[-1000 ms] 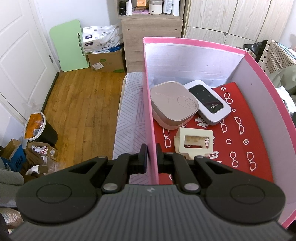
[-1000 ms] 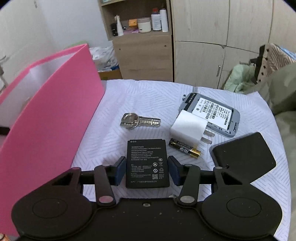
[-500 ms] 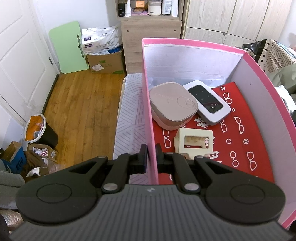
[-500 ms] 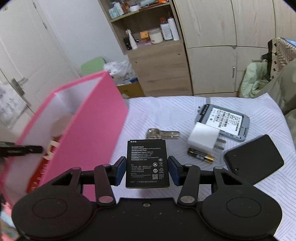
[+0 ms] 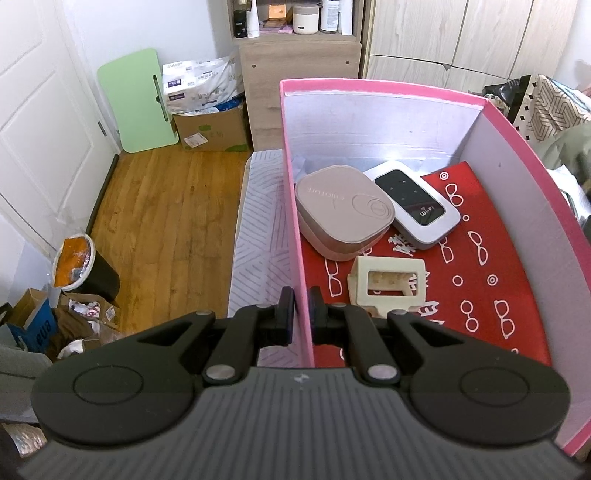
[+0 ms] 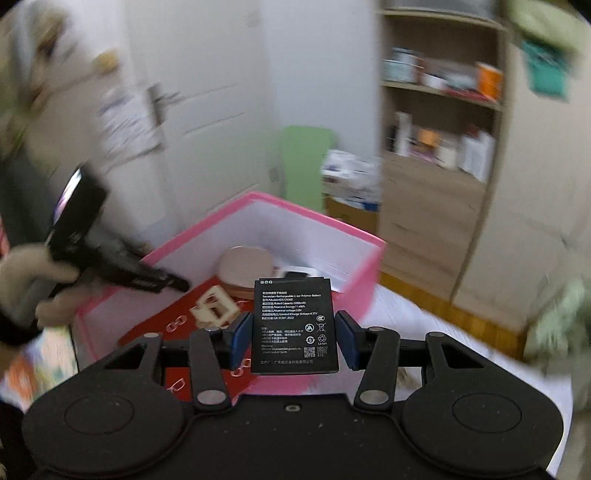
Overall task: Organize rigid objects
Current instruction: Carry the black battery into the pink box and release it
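Observation:
My left gripper [image 5: 299,312] is shut on the left wall of an open pink box [image 5: 369,86], one finger outside and one inside. On the box's red lining [image 5: 487,295] lie a beige rounded case [image 5: 341,210], a white Wi-Fi router [image 5: 413,203] and a cream plastic frame [image 5: 386,286]. My right gripper [image 6: 293,341] is shut on a flat black battery [image 6: 293,321], held label up in the air over the near side of the pink box [image 6: 364,269]. In the blurred right wrist view, a hand holds the left gripper [image 6: 177,284] at the box's left wall.
The box stands on a white patterned bed cover [image 5: 258,229]. Left of the bed are a wooden floor [image 5: 166,206], a bin [image 5: 79,266] and cardboard boxes [image 5: 210,127]. A wooden cabinet [image 5: 299,62] and wardrobe doors [image 5: 461,33] stand behind the box.
My right gripper has risen with the battery, rolled and swung left toward the pink box; the keys, charger and other items on the bed have left its view. The left gripper has stayed put.

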